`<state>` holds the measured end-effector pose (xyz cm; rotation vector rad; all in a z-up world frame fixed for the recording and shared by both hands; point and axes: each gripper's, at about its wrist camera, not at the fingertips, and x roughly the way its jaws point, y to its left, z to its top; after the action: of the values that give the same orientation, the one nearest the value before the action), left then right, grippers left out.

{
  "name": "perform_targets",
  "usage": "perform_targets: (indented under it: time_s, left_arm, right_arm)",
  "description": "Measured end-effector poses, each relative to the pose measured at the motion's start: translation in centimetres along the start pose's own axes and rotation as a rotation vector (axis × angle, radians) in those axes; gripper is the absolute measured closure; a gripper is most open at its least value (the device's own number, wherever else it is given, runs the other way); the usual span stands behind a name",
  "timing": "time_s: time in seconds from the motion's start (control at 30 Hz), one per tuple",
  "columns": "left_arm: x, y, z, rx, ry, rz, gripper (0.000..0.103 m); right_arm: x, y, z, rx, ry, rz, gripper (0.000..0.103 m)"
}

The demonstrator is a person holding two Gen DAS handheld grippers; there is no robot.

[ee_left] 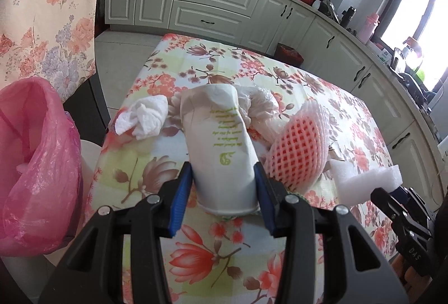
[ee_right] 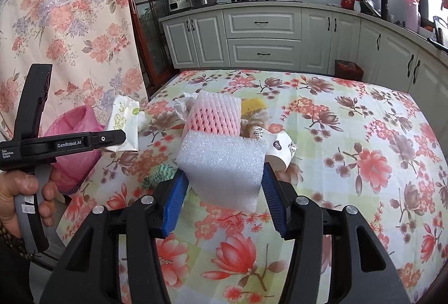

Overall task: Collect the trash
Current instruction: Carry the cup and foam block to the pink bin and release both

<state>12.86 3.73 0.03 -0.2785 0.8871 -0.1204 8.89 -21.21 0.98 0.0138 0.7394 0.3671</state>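
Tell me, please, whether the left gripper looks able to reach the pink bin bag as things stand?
Probably yes: the left gripper, shut on the paper cup, has open floor towards the pink bin bag beside the table.

Our left tongs (ee_left: 224, 186) and right tongs (ee_right: 224, 192) are black frames with ribbed blue pads (ee_right: 175, 203), silver screws, and white "GenRobot.AI" lettering; dark wrist beads.

Left gripper (ee_left: 224, 175) was clamped on a cup (ee_left: 221, 141), right gripper (ee_right: 224, 183) clamped on foam (ee_right: 224, 164), both angled down, hand (ee_right: 25, 197) on left handle.
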Motion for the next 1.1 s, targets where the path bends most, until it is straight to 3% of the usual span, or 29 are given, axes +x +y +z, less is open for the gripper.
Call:
perform_targets:
  time_s: [0.27, 0.5, 1.1]
  left_arm:
    - [-4.2, 1.6, 0.9, -0.010, -0.079, 0.022, 0.059]
    - [-8.8, 5.0, 1.5, -0.039, -0.160, 0.088, 0.059]
    - [-16.9, 17.8, 0.0, -0.208, -0.261, 0.301, 0.058]
  right_arm:
    - [-0.8, 1.1, 1.6, -0.012, -0.033, 0.017, 0.053]
    - [-0.5, 3.8, 3.9, -0.034, -0.049, 0.081, 0.053]
    - [3.8, 17.9, 10.2, -0.190, -0.045, 0.295, 0.053]
